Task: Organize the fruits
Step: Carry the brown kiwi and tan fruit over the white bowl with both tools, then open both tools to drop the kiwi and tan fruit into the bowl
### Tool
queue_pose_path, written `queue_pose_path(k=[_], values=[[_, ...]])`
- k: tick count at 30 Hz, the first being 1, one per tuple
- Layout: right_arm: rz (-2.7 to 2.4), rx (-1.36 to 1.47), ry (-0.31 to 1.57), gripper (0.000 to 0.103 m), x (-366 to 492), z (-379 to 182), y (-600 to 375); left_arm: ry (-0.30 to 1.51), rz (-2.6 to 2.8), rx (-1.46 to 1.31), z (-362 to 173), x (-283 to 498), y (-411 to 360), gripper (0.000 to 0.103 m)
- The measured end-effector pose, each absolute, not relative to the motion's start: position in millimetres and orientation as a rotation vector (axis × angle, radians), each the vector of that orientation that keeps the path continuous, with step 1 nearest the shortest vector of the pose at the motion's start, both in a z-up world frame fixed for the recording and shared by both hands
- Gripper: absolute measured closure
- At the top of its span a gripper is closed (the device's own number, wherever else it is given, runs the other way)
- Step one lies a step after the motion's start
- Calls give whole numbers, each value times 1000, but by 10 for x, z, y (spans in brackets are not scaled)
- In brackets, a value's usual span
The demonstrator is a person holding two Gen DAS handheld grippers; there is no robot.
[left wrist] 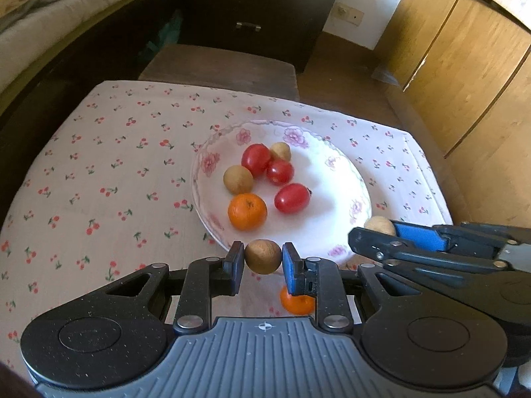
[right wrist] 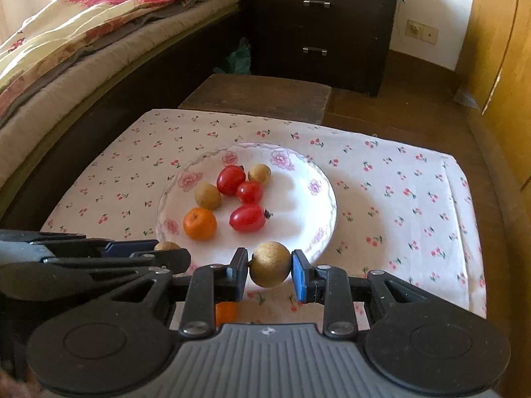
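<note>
A white floral plate (left wrist: 332, 179) (right wrist: 298, 192) sits on the cherry-print cloth and holds three red tomatoes (left wrist: 292, 198) (right wrist: 248, 218), two tan longans (left wrist: 238, 179) (right wrist: 207, 195) and an orange (left wrist: 247, 211) (right wrist: 199, 224). My left gripper (left wrist: 263, 258) is shut on a tan longan (left wrist: 263, 256) just above the plate's near rim. My right gripper (right wrist: 269, 265) is shut on another longan (right wrist: 269, 264) at the near rim, and it shows in the left wrist view (left wrist: 371, 232). A second orange (left wrist: 296, 300) (right wrist: 225, 313) lies on the cloth under the grippers.
The cloth-covered table (left wrist: 99, 172) (right wrist: 415, 199) drops off at its right edge beside wooden cabinets (left wrist: 464, 66). A brown stool (right wrist: 259, 94) and a dark drawer unit (right wrist: 318, 26) stand behind. A bed (right wrist: 83, 33) runs along the left.
</note>
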State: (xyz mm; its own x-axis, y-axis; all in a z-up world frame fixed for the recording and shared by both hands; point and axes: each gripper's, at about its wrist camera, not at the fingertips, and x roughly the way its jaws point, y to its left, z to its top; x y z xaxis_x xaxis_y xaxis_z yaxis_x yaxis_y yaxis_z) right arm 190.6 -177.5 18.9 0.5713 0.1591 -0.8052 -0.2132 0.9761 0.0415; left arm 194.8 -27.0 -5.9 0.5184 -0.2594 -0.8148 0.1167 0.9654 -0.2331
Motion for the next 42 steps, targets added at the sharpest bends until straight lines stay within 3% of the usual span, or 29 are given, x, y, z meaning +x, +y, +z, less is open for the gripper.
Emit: queue_pose_path(k=[18, 42], values=[[214, -47, 954, 72, 2177, 30, -1760, 1012, -190, -154, -129, 2143, -262, 72], [184, -19, 921, 72, 2031, 190, -1826, 976, -205, -161, 26, 2020, -261, 61]])
